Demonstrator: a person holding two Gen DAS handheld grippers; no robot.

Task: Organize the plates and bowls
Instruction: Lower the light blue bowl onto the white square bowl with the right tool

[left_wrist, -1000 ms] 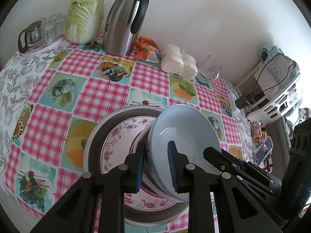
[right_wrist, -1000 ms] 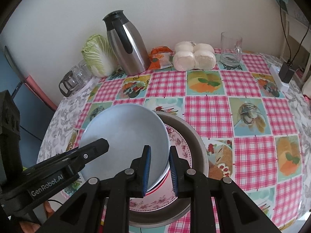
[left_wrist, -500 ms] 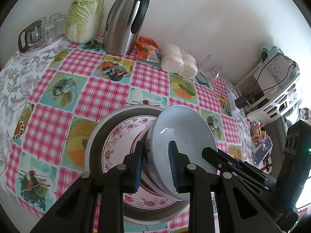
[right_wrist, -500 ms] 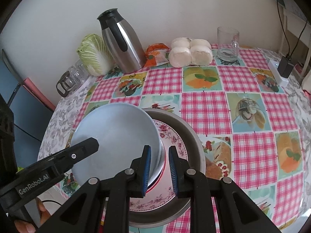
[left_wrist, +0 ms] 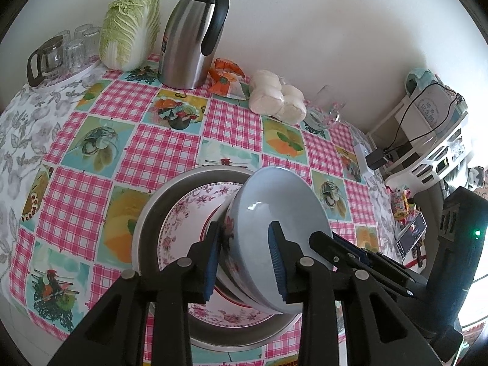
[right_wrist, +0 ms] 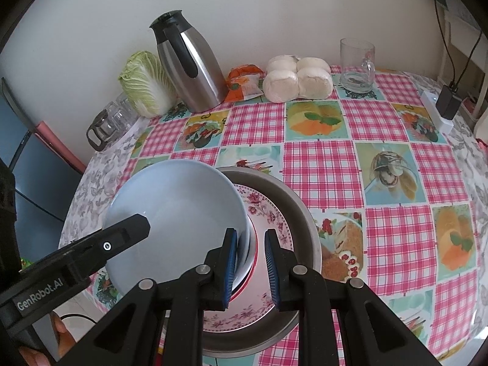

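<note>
Bowl point(left_wrist: 274, 213) rim straddled by loosening left gripper point(left_wrist: 245, 262) – right gripper's point(right_wrist: 250, 270) pinch seen right view only

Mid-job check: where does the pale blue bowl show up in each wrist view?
Left wrist view: the pale blue bowl sits lower centre, tilted, its rim between the left gripper fingers.
Right wrist view: the bowl is left of centre.
Shared landmark: the steel thermos jug by the wall.

The left gripper point(left_wrist: 245, 259), black with blue pads, points steeply down; its jaws have just been opening and straddle a bowl's rim. The right gripper point(right_wrist: 250, 267), alike, tilts down with jaws narrowly apart around the rim's opposite edge.
</note>
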